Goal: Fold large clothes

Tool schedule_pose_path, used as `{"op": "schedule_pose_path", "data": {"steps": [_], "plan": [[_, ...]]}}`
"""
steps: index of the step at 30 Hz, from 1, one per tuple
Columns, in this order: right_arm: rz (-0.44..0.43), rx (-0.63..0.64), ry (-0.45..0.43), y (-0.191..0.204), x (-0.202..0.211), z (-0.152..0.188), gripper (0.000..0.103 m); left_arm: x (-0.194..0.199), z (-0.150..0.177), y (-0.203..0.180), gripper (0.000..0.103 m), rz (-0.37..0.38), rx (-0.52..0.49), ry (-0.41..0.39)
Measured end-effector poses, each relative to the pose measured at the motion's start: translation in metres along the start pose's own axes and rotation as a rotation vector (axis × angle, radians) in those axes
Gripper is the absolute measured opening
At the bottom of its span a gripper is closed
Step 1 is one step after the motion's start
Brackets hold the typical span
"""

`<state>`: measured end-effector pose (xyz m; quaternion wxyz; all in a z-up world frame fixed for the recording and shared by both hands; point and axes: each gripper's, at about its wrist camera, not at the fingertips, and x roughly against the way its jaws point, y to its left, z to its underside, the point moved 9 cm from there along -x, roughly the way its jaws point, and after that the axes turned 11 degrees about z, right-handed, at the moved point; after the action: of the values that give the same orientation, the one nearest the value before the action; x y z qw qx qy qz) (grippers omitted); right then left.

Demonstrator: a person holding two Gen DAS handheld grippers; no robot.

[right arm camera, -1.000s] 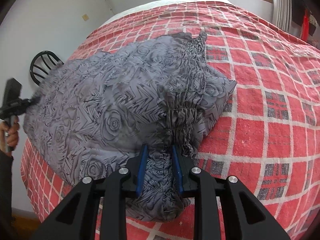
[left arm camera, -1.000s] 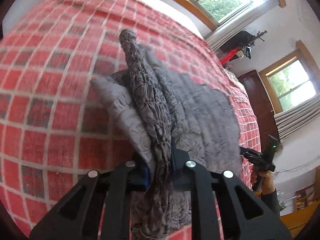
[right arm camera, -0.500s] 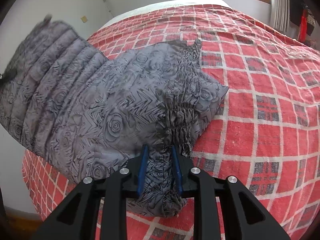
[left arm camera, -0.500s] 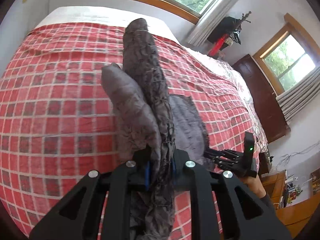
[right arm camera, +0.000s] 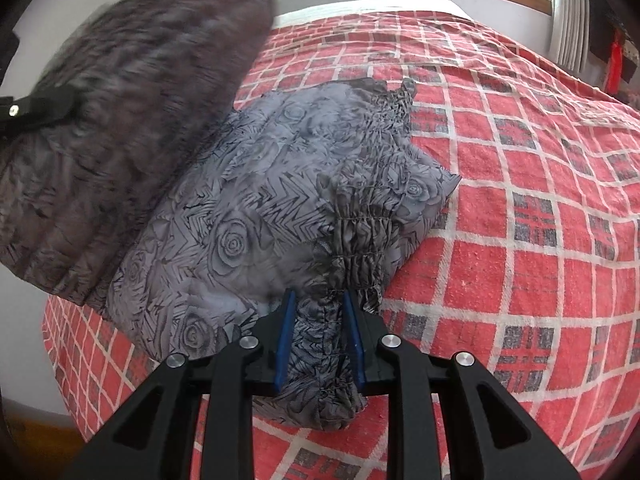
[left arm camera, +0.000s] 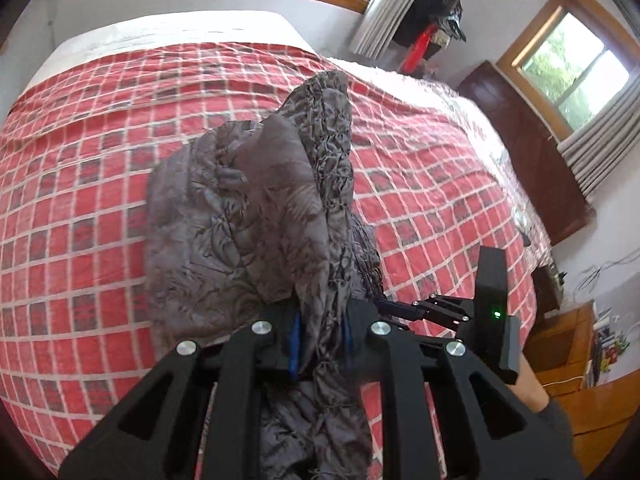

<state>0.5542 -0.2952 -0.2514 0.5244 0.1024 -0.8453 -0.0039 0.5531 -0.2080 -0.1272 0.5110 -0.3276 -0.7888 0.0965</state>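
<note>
A large grey garment with a rose print [right arm camera: 256, 216] lies on the bed with a red checked cover [right arm camera: 540, 240]. My right gripper [right arm camera: 320, 340] is shut on its gathered elastic edge, low near the bed's front edge. My left gripper [left arm camera: 320, 344] is shut on another bunched edge of the same garment [left arm camera: 256, 216] and holds it raised over the bed. In the right wrist view that lifted part [right arm camera: 120, 92] hangs blurred at upper left, above the flat part. The right gripper also shows in the left wrist view [left arm camera: 452, 312], just right of the left one.
Windows with curtains [left arm camera: 592, 80], a dark wooden cabinet [left arm camera: 532, 152] and a wooden side table [left arm camera: 568, 344] stand past the bed's right side. A white wall lies behind the bed's head. The floor shows below the bed's left corner [right arm camera: 36, 436].
My left gripper has lifted its end of the garment off the bed and swung it up and over toward the right gripper. The right gripper has stayed put, holding its edge.
</note>
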Motion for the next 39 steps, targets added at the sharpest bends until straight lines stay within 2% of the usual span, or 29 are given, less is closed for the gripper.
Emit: {"op": "schedule_pose_path", "data": {"steps": [6,13,16,18,21,22,23,26,28,31,35,39], "plan": [[-0.005,0.018,0.003,0.0,-0.002,0.001,0.023,-0.043,0.011,-0.017,0.017,-0.005,-0.047,0.031],[-0.038,-0.001,0.005,-0.004,0.006,0.0,0.026,-0.075,0.029,-0.02,0.03,0.177,-0.019,0.021],[-0.07,-0.035,-0.006,-0.008,0.017,-0.003,0.029,-0.079,0.033,-0.021,0.031,0.212,-0.008,-0.003],[-0.078,-0.049,-0.02,-0.013,0.029,-0.005,0.03,-0.074,0.034,-0.027,0.033,0.233,-0.012,-0.021],[-0.107,-0.086,-0.032,-0.018,0.043,-0.011,0.035,-0.063,0.033,-0.04,0.042,0.256,-0.057,-0.047],[-0.132,-0.122,-0.037,-0.02,0.049,-0.015,0.042,-0.06,0.033,-0.044,0.047,0.249,-0.075,-0.055],[-0.146,-0.149,-0.041,-0.024,0.052,-0.018,0.05,-0.059,0.033,-0.046,0.048,0.241,-0.083,-0.057],[-0.201,-0.217,-0.045,-0.028,0.062,-0.029,0.063,-0.05,0.037,-0.053,0.048,0.216,-0.124,-0.066],[-0.248,-0.247,-0.035,-0.026,0.066,-0.034,0.064,-0.039,0.037,-0.056,0.049,0.226,-0.138,-0.079],[-0.306,-0.284,-0.026,-0.022,0.065,-0.041,0.067,-0.01,0.033,-0.063,0.055,0.248,-0.161,-0.11],[-0.385,-0.313,-0.007,-0.014,0.059,-0.048,0.077,0.023,0.032,-0.056,0.059,0.185,-0.225,-0.135],[-0.451,-0.326,0.017,-0.001,0.038,-0.056,0.077,0.034,0.038,-0.027,0.059,0.155,-0.216,-0.128]]}}
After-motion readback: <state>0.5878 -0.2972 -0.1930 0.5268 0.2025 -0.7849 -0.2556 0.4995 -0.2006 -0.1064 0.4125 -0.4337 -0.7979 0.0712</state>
